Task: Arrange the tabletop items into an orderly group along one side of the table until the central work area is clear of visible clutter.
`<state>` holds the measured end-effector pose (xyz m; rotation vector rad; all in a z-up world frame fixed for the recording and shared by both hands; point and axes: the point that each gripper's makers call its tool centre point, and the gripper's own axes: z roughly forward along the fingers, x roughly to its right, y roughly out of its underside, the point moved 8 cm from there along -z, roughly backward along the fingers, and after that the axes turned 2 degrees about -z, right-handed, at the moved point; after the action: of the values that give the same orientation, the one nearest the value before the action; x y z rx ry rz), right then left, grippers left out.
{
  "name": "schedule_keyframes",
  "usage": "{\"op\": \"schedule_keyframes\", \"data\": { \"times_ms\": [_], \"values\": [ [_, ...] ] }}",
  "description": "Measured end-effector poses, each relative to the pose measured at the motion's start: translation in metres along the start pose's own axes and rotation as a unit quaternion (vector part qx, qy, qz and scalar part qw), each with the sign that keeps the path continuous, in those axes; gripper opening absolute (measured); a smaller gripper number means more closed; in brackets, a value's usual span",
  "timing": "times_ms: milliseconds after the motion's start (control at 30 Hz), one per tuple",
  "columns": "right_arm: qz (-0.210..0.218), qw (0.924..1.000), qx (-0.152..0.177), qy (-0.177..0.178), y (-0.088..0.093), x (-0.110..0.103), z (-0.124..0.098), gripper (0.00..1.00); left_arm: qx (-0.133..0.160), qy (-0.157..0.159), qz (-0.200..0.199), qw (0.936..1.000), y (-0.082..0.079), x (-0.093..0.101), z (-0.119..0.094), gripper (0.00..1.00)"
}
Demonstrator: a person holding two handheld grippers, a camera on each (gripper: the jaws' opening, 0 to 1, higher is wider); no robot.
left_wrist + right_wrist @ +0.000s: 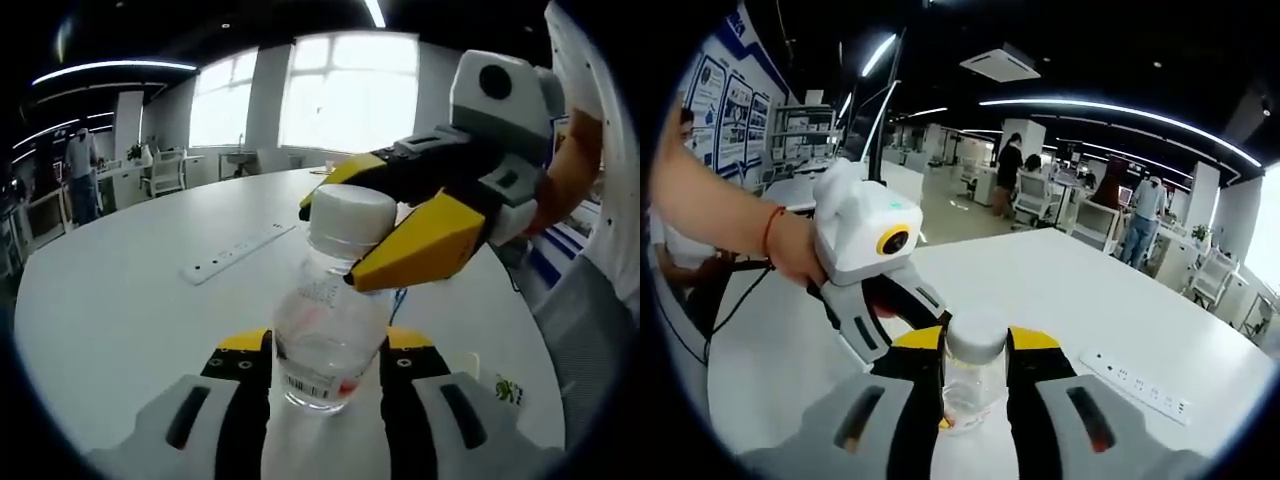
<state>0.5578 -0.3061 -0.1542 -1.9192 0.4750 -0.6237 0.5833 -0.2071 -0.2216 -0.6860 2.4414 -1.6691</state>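
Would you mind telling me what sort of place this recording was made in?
Most likely an open-plan office: rows of desks with office chairs, people standing at workstations, ceiling strip lights and large windows. A power strip lies on the white table.

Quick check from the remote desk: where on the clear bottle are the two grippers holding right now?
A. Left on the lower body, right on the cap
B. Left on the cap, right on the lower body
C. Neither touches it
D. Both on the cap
A: in the left gripper view the left gripper clamps the clear bottle near its base, while the right gripper closes on the white cap.
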Motion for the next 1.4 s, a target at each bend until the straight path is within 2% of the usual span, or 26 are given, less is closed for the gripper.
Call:
{"op": "schedule_keyframes", "data": {
  "times_ms": [533,867,1400],
  "values": [
    [0.009,1.0,-0.001,0.002,0.001,0.003,-0.001,0.22,0.001,-0.003,-0.001,1.0,-0.001,0.0,0.002,0.44],
    [0.014,0.9999,-0.005,-0.001,0.001,0.003,-0.001,0.31,0.005,-0.006,-0.008,0.9999,-0.002,0.0,0.0,0.46],
    [0.035,0.9994,-0.001,-0.002,-0.001,0.01,-0.012,0.39,0.005,-0.009,-0.011,0.9999,-0.004,0.005,-0.008,0.52]
  ]
}}
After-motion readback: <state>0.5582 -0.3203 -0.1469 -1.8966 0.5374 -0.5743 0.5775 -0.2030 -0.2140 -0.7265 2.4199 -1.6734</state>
